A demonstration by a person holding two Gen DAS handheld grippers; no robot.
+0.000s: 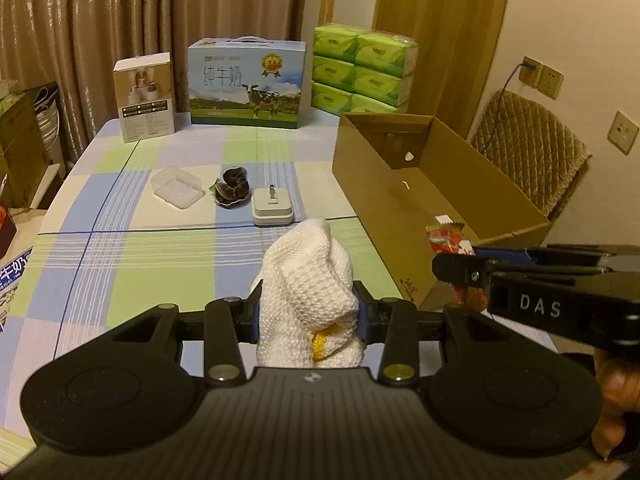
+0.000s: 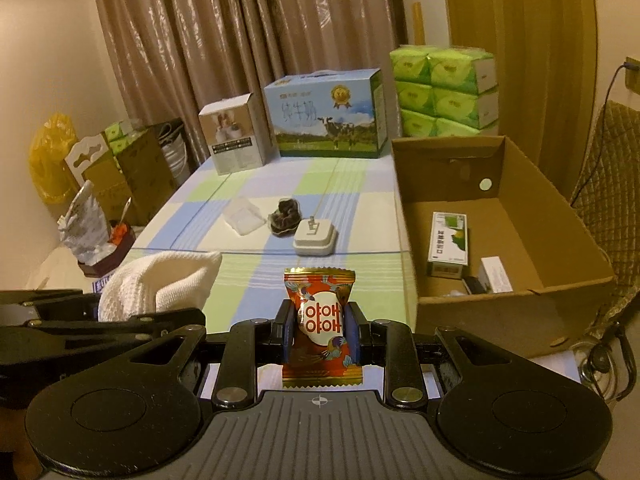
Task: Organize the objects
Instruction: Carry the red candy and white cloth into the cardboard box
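Note:
My left gripper [image 1: 310, 316] is shut on a white knitted cloth [image 1: 310, 284] with a yellow patch, held above the checked tablecloth [image 1: 132, 272]. My right gripper [image 2: 318, 330] is shut on a red and gold candy packet [image 2: 319, 328]; the same gripper [image 1: 460, 276] and packet [image 1: 446, 238] show at the right of the left wrist view, near the cardboard box [image 1: 384, 196]. In the right wrist view the box [image 2: 520, 308] holds a green and white carton [image 2: 448, 244] and a small white box [image 2: 496, 274]. On the table lie a clear plastic case [image 1: 178, 188], a dark scrunchie [image 1: 232, 188] and a white charger dock [image 1: 272, 208].
At the table's far edge stand a small beige carton [image 1: 146, 96], a blue milk carton [image 1: 248, 84] and stacked green tissue packs [image 1: 362, 68]. A quilted chair [image 1: 532, 152] is behind the box. Boxes and a yellow bag [image 2: 52, 156] sit left of the table.

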